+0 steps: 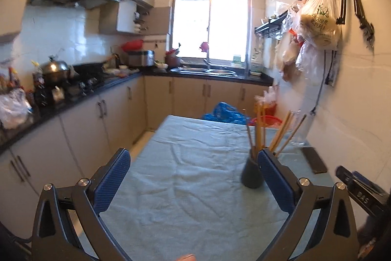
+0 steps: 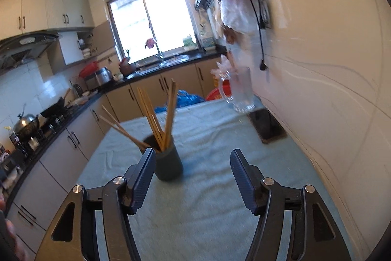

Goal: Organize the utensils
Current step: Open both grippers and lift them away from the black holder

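Kitchen table point(image 1: 185, 187) under a pale blue cloth: from the left wrist, one dark holder point(image 1: 251, 174) of chopsticks point(image 1: 281, 133) stands touching the left gripper's point(image 1: 193, 175) right finger; fingers spread wide, empty. From the right wrist, the holder holds roughly seven chopsticks; one glass mug point(image 2: 240, 92) stands beyond it. The right gripper point(image 2: 193, 173) is spread, empty.

A pale blue cloth point(image 1: 185, 163) covers the table. At its far right, by the tiled wall, a clear glass mug point(image 2: 240, 89) stands beside a dark flat slab point(image 2: 266, 125). Beyond the table's far edge lie a blue plastic bag point(image 1: 224, 111) and a red basin point(image 1: 265, 119). Filled plastic bags point(image 1: 317, 23) hang from wall hooks on the right. Far off, a window point(image 1: 211, 23) sits above the sink point(image 1: 207, 70); a steel pot point(image 1: 54, 69) stands on the left counter.
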`<control>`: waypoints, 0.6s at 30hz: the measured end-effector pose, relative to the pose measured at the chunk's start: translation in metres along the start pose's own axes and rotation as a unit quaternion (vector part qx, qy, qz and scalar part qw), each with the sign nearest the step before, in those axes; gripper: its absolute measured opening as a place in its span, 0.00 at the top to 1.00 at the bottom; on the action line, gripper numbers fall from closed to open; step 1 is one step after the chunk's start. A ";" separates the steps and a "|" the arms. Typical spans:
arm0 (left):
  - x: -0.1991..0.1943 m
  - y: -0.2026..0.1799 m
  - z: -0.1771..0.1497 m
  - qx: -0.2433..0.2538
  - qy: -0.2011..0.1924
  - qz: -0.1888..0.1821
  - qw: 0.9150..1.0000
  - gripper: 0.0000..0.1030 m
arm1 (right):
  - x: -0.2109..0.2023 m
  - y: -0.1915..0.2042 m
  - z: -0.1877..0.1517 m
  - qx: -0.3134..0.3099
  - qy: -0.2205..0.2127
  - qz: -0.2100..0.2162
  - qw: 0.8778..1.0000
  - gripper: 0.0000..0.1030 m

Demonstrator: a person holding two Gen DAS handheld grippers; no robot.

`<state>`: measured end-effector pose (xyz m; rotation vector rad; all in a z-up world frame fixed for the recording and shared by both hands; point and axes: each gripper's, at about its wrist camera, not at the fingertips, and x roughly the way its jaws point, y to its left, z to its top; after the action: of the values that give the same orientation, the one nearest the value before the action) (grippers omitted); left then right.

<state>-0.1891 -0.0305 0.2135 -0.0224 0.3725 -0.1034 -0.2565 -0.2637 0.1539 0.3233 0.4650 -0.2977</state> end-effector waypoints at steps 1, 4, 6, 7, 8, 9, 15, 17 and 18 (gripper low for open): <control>-0.002 -0.001 -0.001 0.003 0.001 0.005 1.000 0.00 | -0.003 -0.001 -0.003 0.003 0.003 -0.003 1.000 0.35; -0.014 -0.003 -0.003 0.015 -0.003 0.012 1.000 0.00 | -0.013 -0.002 -0.010 0.013 0.007 -0.006 1.000 0.34; -0.023 -0.006 -0.005 0.025 -0.019 0.022 0.999 0.00 | -0.021 -0.001 -0.013 0.011 0.004 -0.005 1.000 0.33; -0.027 -0.006 -0.007 0.024 -0.024 0.026 0.999 0.00 | -0.024 0.000 -0.013 0.010 0.001 -0.005 1.000 0.32; -0.031 -0.006 -0.009 0.020 -0.029 0.023 0.999 0.00 | -0.025 0.001 -0.013 0.009 -0.002 -0.006 1.000 0.31; -0.032 -0.005 -0.010 0.016 -0.029 0.014 0.999 0.00 | -0.028 0.002 -0.014 0.007 -0.007 -0.008 1.000 0.30; -0.021 -0.012 -0.026 0.017 0.025 -0.009 0.999 0.00 | -0.032 0.005 -0.026 -0.004 -0.010 -0.023 1.000 0.28; -0.014 -0.016 -0.032 0.019 0.040 -0.001 0.999 0.00 | -0.031 0.006 -0.030 -0.011 -0.009 -0.029 0.999 0.28; -0.010 -0.018 -0.035 0.021 0.051 0.002 0.999 0.00 | -0.030 0.006 -0.032 -0.016 -0.009 -0.034 0.999 0.28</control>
<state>-0.2125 -0.0476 0.1847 0.0247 0.4714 -0.1088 -0.2923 -0.2400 0.1429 0.2734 0.4636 -0.3578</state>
